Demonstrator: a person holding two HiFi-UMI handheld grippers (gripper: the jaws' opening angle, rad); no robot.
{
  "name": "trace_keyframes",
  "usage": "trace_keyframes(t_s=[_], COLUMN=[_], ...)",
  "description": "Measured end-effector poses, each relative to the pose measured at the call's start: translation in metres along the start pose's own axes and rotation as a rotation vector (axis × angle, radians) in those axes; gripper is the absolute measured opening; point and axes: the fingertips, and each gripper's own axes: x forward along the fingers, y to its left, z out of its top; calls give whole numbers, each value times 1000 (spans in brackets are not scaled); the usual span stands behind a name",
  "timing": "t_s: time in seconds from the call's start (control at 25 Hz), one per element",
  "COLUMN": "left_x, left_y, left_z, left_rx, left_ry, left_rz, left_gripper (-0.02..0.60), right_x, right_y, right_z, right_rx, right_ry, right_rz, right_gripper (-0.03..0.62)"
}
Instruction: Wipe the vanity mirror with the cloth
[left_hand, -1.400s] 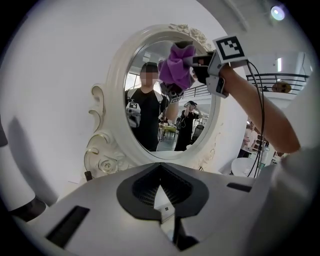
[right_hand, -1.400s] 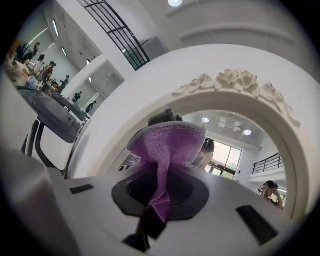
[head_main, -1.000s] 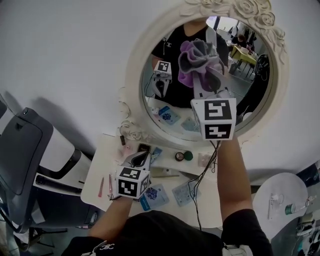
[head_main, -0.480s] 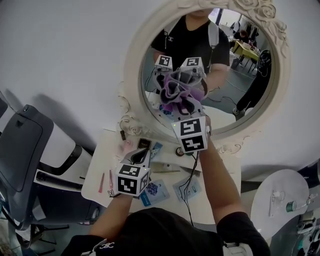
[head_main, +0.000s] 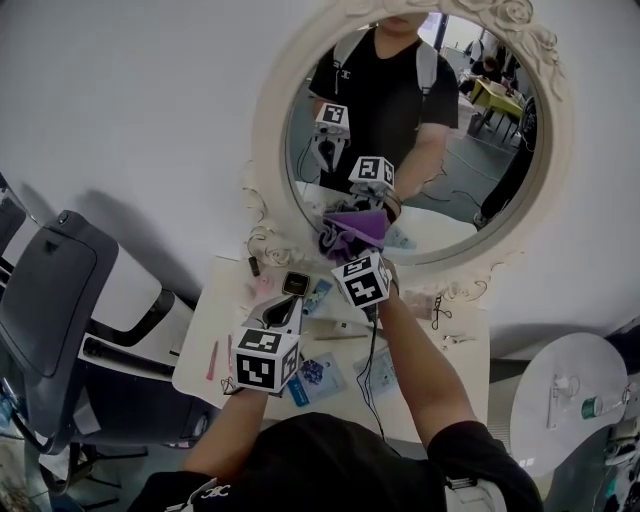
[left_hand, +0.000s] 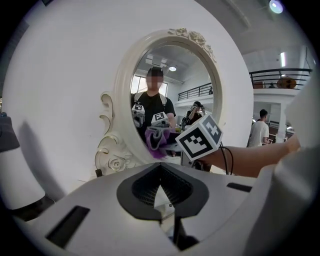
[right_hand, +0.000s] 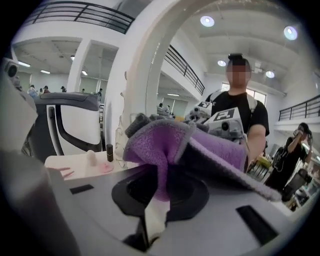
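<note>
The oval vanity mirror has a white carved frame (head_main: 262, 130) (left_hand: 122, 100) (right_hand: 135, 75) and stands at the back of the white table (head_main: 460, 380). My right gripper (head_main: 352, 248) (right_hand: 159, 186) is shut on a bunched purple and grey cloth (head_main: 350, 236) (right_hand: 200, 145) (left_hand: 156, 140). The cloth is pressed to the lower left part of the glass (head_main: 455, 150), just above the bottom rim. My left gripper (head_main: 282, 312) (left_hand: 160, 172) hovers low over the table in front of the mirror, shut on nothing.
Small bottles, sachets and a dark square item (head_main: 293, 283) lie on the table below the mirror. A grey chair (head_main: 50, 300) stands at the left and a round white side table (head_main: 570, 390) at the right. A black cable (head_main: 372, 350) trails from my right gripper.
My right gripper has carried the cloth down and to the left across the glass, from the upper middle to the lower rim. The left gripper has barely moved.
</note>
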Motion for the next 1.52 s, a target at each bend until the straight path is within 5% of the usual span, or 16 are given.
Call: trace_keyframes(t_s=[0.16, 0.32, 0.56, 1.0, 1.52], left_x=[-4, -1, 16, 45, 50], left_y=[-2, -3, -21, -74, -78], left_z=[1, 0, 10, 12, 17], left_rx=[10, 15, 44, 95, 91], left_ry=[-2, 6, -3, 5, -23], left_rz=[1, -6, -58, -185, -196], left_gripper=[2, 2, 3, 3, 3], right_x=[-12, -70, -150, -208, -205], right_y=[-9, -9, -20, -34, -31], right_z=[-17, -4, -15, -43, -51], right_rx=[119, 216, 437, 536, 516], right_ry=[-11, -172, -335, -389, -354], right_rz=[3, -18, -187, -315, -322], right_gripper=[41, 41, 41, 41, 41])
